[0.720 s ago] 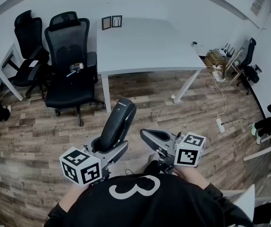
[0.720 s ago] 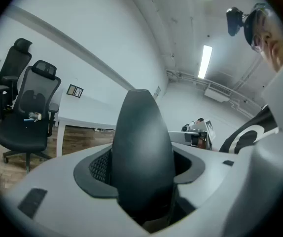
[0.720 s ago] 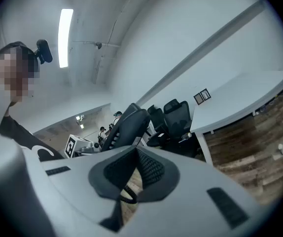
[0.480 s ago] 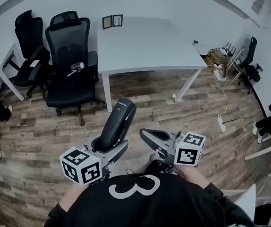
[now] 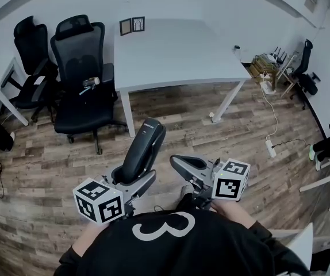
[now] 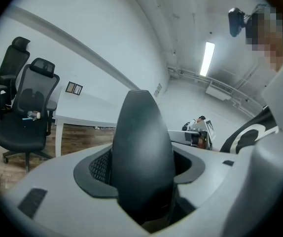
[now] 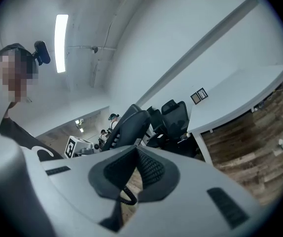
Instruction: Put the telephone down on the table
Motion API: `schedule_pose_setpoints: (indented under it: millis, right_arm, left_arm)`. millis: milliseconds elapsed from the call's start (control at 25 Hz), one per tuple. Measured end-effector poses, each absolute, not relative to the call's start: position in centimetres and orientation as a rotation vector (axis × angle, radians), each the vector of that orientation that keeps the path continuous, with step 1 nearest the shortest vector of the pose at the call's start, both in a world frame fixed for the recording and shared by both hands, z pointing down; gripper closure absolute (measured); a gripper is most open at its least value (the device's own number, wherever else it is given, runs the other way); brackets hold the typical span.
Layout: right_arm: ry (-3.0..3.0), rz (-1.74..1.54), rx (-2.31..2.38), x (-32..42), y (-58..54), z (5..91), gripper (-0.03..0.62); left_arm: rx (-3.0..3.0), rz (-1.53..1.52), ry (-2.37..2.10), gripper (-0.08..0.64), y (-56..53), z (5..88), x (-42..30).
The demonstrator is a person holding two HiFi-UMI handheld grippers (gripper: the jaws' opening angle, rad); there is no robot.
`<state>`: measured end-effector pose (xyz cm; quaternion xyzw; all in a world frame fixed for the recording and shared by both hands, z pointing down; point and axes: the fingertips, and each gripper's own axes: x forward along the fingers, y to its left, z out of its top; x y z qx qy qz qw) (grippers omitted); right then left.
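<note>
A wood floor [image 5: 222, 137] fills most of the head view. A white table [image 5: 171, 50] stands at the far side, and two black chairs [image 5: 81, 79] stand off its left edge. A person in a black shirt [image 5: 176, 252] stands short of the table's near edge with both grippers raised over the floor.

The left gripper [image 5: 131, 178] is clamped on the lower end of the phone [image 5: 145, 148], its jaws spread wide with the pads pressed on either side of the dark body. The phone's long axis runs from the jaws up and away from the person. Its free rounded end points toward the table's near left corner and tilts a little to the right. It hangs in the air, well apart from the tabletop and clear of the floor. In the left gripper view it rises straight out between the jaws and hides the middle of the room.

The right gripper [image 5: 183, 164] is just beside it to the right, jaws closed tip to tip. Low in the gap behind the tips a short coil of dark cord [image 7: 126, 197] shows; whether it is pinched I cannot tell.

Two small frames [image 5: 131, 25] stand at the table's far left corner.
</note>
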<state>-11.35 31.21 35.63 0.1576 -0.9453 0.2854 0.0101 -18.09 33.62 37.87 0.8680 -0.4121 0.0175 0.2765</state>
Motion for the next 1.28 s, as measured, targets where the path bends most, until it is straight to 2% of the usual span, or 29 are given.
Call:
schedule_pose_setpoints:
  millis: [680,1280]
  right_arm:
    - [-2.995,0.979,0.547,-3.8,21.6,35.2,0.584]
    - [-3.034,1.01,0.582,7.8,8.9,34.5,0.584]
  left_arm:
    - [2.305,0.103,-1.091,0.268,24.1,37.8,-11.1]
    - [2.289,0.121,-1.086,0.268,11.6,37.0,0.1]
